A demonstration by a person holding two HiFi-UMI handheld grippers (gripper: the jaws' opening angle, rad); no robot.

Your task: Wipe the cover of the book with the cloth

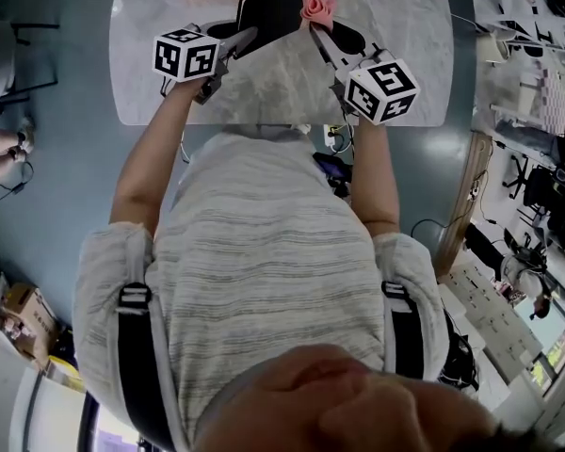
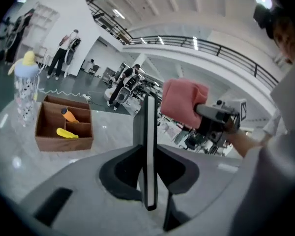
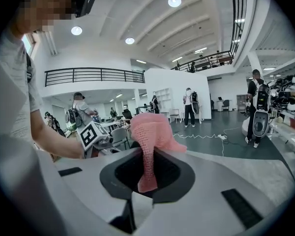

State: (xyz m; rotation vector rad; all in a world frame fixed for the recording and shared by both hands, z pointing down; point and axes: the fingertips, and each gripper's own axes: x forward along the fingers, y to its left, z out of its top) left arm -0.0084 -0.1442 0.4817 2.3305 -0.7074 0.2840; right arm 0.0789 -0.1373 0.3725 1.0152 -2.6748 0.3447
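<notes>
- Two grippers, both loaded. The left gripper (image 2: 148, 173) is clamped on one edge of the book (image 2: 148, 132), which stands edge-on between its jaws and appears lifted off the counter (image 1: 264, 92).
- The right gripper (image 3: 146, 178) is pinched on the cloth (image 3: 150, 132). The cloth bunches up above its jaws and sits just to the right of the book, by the book's far corner. I cannot tell whether it touches the cover.
- The book looks thin, stiff and fairly light, with a dark, smooth cover that may be slippery.
- Held by one edge only, the book would probably swing or twist under a hard push. Wiping pressure is best kept light and near the clamped edge, or the book gripped deeper.
- The cloth is pink, knitted, soft and floppy, so it has no stiffness to push with. The wad close to the jaws is the part to press on the book, while loose ends will only trail.
- Beyond the book, a wooden box (image 2: 64, 144) with yellow and orange things in it stands on the counter, well apart from both grippers.
</notes>
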